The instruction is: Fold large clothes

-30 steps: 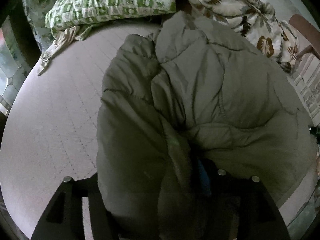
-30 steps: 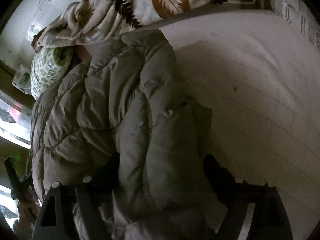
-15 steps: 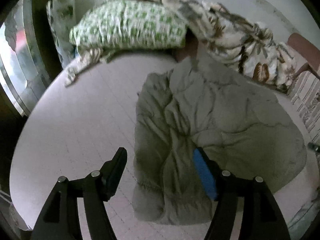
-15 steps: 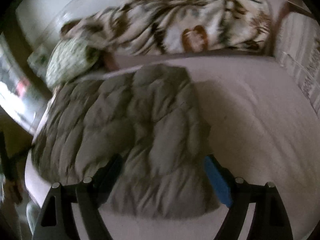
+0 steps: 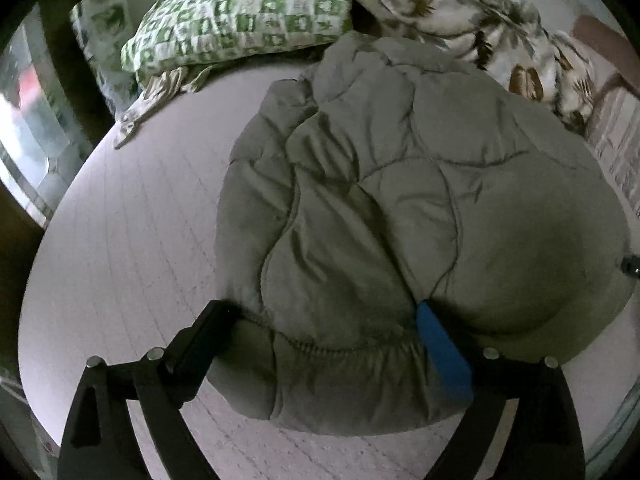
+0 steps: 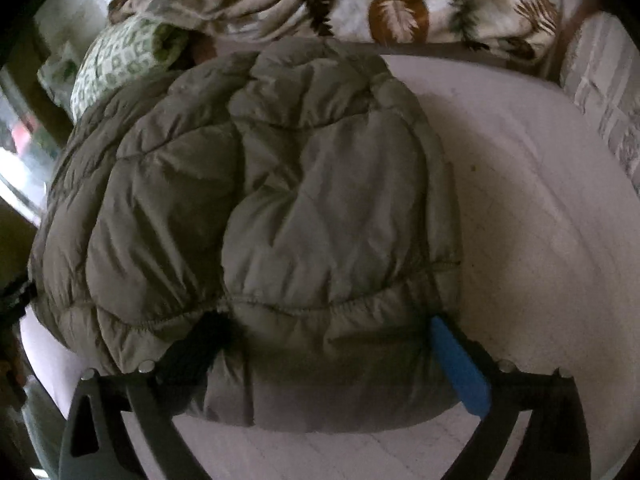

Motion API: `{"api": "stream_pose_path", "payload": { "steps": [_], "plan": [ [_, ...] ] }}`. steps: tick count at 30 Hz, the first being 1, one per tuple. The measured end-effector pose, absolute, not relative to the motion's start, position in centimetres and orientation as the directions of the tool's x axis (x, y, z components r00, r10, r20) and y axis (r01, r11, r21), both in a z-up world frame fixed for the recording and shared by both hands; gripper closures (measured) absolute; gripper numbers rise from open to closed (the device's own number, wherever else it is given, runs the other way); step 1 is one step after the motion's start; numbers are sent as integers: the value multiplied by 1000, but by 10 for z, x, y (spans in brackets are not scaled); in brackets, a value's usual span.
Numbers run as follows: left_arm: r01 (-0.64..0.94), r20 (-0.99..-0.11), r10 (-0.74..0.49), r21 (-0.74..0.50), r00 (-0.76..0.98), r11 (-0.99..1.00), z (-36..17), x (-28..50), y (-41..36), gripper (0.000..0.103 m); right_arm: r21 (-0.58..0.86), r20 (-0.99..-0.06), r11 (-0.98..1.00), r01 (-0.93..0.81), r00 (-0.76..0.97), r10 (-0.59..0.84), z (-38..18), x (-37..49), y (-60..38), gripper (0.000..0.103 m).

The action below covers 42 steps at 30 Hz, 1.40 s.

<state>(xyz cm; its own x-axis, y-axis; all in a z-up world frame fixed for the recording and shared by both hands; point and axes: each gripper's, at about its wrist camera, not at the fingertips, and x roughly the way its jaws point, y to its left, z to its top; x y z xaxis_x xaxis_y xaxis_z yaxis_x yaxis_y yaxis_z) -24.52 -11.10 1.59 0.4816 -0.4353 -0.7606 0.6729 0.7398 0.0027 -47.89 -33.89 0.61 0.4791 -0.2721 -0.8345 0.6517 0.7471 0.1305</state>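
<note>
A grey-olive puffer jacket (image 5: pixel 400 208) lies in a folded heap on the pale mattress (image 5: pixel 120 240); it also shows in the right wrist view (image 6: pixel 280 200). My left gripper (image 5: pixel 320 320) is open, its black finger left of the near hem and its blue-padded finger (image 5: pixel 440 344) pressed into the fabric. My right gripper (image 6: pixel 324 332) is open too, its fingers straddling the jacket's near elastic hem, with the blue pad (image 6: pixel 460 364) at the right. Neither grips the cloth.
A green checked pillow (image 5: pixel 240 12) and a leaf-print blanket (image 5: pixel 480 28) lie at the bed's far side; the blanket also shows in the right wrist view (image 6: pixel 400 4). A window is at the left edge (image 5: pixel 28 152). A patterned cushion (image 6: pixel 600 100) sits at the right.
Both grippers let go of the jacket and pulled back, then moved in again; each now stands open around the near hem. The jacket stays folded.
</note>
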Motion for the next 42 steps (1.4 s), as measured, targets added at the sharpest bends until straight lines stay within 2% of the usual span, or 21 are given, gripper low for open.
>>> {"api": "stream_pose_path", "payload": {
  "steps": [4, 11, 17, 22, 37, 42],
  "plan": [
    [665, -732, -471, -32, 492, 746, 27, -254, -98, 7, 99, -813, 721, 686, 474, -339, 22, -488, -323, 0],
    [671, -669, -549, -101, 501, 735, 47, -284, -77, 7, 187, -775, 714, 675, 548, -314, 47, -513, -286, 0],
    [674, -681, -507, -26, 528, 738, 45, -310, -75, 7, 182, -766, 732, 656, 561, -313, 55, -520, -242, 0],
    [675, -657, -504, 10, 561, 738, 47, -340, -61, 7, 183, -753, 738, 650, 575, -320, 57, -532, -213, 0],
    [688, -645, -534, -17, 547, 726, 53, -373, -40, 7, 114, -708, 763, 636, 591, -387, 73, -546, -161, 0],
    [688, -636, -525, 14, 566, 725, 53, -388, -36, 7, 106, -681, 767, 632, 609, -408, 77, -558, -146, 0]
  ]
}}
